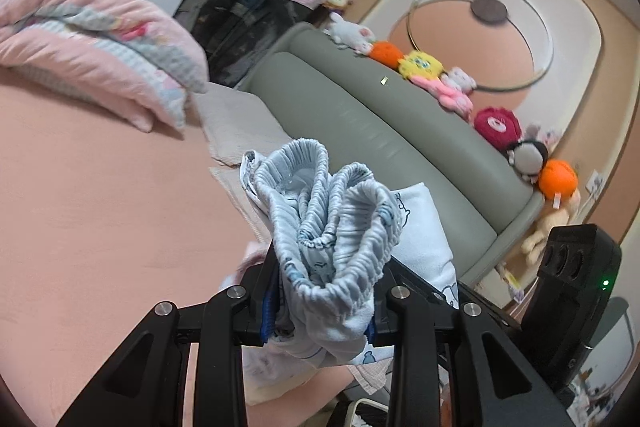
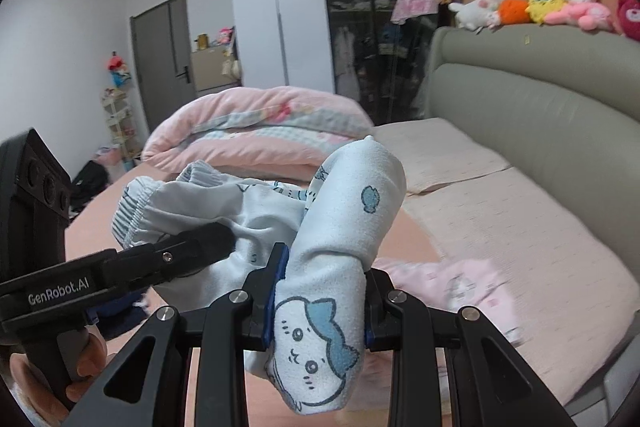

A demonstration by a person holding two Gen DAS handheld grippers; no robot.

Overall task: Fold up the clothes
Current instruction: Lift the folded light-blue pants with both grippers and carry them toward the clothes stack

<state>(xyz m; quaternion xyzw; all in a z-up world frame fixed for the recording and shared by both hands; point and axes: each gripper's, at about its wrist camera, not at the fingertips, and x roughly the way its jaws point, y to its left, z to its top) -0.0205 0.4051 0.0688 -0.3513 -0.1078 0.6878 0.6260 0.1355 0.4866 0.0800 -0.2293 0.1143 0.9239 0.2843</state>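
I hold light blue cartoon-print shorts (image 2: 344, 211) in the air above a pink bed (image 2: 520, 227). My left gripper (image 1: 320, 307) is shut on the bunched elastic waistband (image 1: 332, 227). My right gripper (image 2: 320, 299) is shut on a fold of the fabric with a blue cat print (image 2: 316, 339). The left gripper also shows at the left of the right wrist view (image 2: 152, 263), clamped on the waistband (image 2: 136, 211). The right gripper's body shows at the right of the left wrist view (image 1: 572, 299).
A pink quilt (image 2: 256, 131) is piled at the far end of the bed. A grey padded headboard (image 2: 540, 115) carries several plush toys (image 2: 540, 3). A pink garment (image 2: 452, 287) lies on the bed below the shorts. Wardrobes (image 2: 320, 19) stand behind.
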